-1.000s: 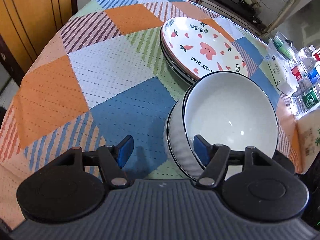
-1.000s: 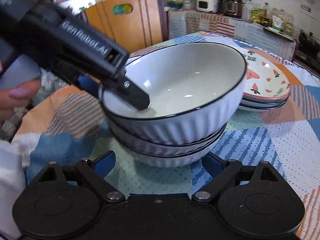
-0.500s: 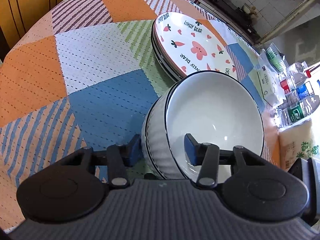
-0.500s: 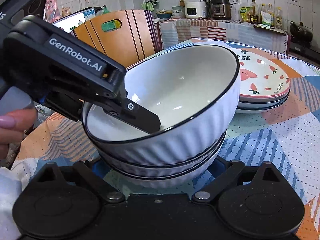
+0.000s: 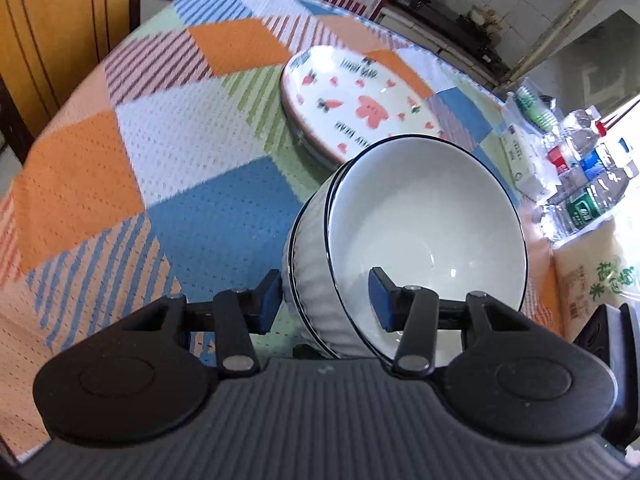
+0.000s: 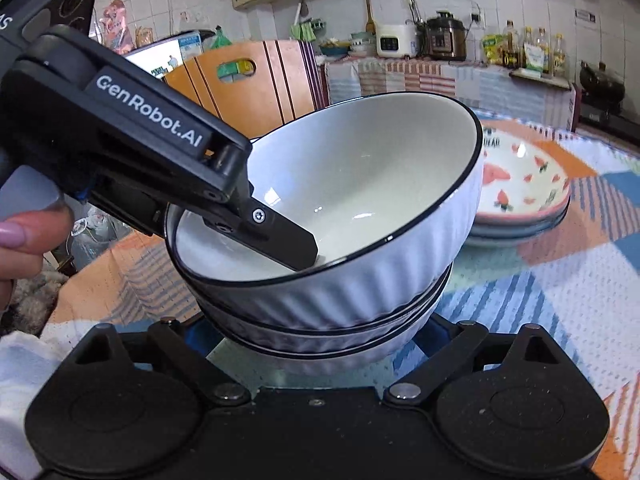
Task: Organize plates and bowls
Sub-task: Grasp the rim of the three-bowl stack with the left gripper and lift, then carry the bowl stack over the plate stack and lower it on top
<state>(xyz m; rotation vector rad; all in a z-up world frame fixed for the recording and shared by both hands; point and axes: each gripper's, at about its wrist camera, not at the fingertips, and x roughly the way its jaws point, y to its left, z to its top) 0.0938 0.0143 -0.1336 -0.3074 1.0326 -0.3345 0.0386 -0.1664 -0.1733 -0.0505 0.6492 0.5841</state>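
We count three white ribbed bowls [image 6: 360, 248] nested in one stack on the patchwork tablecloth [image 5: 120, 168], and just behind them a stack of patterned plates [image 5: 360, 108]; we make out about three plate rims, though blur makes that count unsure. The top bowl [image 5: 424, 220] sits tilted. Our left tongs [image 5: 324, 300] are clamped on its near wall, one pad inside, one outside against the ribs. Our right tongs [image 6: 320, 332] sit low at the base of the stack, one finger on each side; the tips are hidden behind the bowls, so we cannot tell whether they grip.

A second ago the left jaws stood wider around that rim; they have since closed onto it, and the top bowl now leans more steeply.
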